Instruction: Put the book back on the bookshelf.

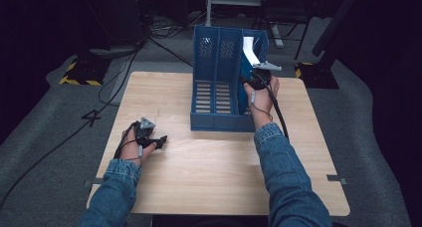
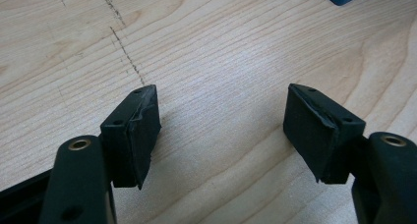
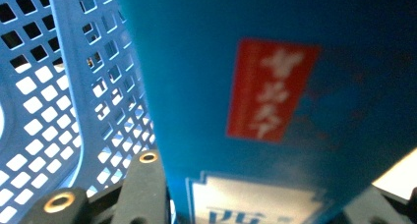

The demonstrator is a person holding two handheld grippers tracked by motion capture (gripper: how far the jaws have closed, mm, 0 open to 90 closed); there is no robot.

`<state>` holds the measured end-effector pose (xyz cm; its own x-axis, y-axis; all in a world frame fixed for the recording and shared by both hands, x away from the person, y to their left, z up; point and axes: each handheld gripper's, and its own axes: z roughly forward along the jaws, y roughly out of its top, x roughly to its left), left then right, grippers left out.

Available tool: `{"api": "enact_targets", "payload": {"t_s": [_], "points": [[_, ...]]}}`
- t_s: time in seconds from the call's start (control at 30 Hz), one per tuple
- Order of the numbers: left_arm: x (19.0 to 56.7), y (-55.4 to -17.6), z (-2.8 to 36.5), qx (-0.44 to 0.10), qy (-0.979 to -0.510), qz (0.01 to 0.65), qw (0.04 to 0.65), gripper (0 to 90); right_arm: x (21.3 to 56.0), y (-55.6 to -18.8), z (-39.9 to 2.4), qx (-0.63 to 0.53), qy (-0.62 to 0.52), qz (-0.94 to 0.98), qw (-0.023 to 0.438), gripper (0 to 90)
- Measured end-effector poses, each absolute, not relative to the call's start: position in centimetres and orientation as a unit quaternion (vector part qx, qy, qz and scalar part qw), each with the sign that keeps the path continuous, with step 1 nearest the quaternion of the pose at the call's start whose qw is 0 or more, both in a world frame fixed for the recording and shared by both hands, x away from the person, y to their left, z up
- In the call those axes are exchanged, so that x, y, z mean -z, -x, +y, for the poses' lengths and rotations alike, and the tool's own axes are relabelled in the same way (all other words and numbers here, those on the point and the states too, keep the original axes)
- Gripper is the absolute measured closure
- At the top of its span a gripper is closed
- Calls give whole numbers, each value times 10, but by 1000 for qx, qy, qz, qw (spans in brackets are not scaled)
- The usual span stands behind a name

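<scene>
Resting my left claw (image 1: 158, 140) low on the wooden surface (image 1: 209, 162), I am keeping its 2 black pads (image 2: 140, 135) well apart with nothing but bare wood grain between them. In the left gripper view a faint dotted pencil line is running across the boards ahead of the pads, and a corner of blue plastic is peeking in at the top right.

Farther out, my right claw (image 1: 251, 72) is reaching over the blue file rack (image 1: 215, 87), which is standing upright toward the far middle of the surface with 3 slots side by side. I am clamping this claw on a blue folder (image 3: 275, 86), and that folder is sitting in the rack's right-hand slot, with its white top edge (image 1: 250, 50) sticking up above the rack's wall. In the right gripper view the folder's cover is showing a red label (image 3: 268, 89) with pale characters and a white printed panel lower down, while the perforated blue divider (image 3: 74, 86) of the rack is standing just beside it on the left.
</scene>
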<state>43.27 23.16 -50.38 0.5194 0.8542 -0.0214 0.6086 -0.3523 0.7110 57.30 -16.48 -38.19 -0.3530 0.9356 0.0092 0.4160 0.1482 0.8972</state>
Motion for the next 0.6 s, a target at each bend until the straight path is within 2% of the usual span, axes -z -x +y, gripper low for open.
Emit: {"api": "enact_targets", "payload": {"t_s": [0.33, 0.4, 0.53, 0.6], "points": [[504, -429, 232, -179, -804, 453, 340, 305, 381, -579, -164, -435, -499, 691, 292, 585], [504, -429, 232, -179, -804, 453, 341, 305, 381, -578, -166, -439, -498, 691, 287, 551], [504, -429, 232, -178, -804, 452, 341, 305, 376, -574, -174, -460, -494, 684, 276, 384], [504, -429, 232, -178, -805, 452, 341, 304, 369, -569, -176, -459, -486, 688, 282, 336]]}}
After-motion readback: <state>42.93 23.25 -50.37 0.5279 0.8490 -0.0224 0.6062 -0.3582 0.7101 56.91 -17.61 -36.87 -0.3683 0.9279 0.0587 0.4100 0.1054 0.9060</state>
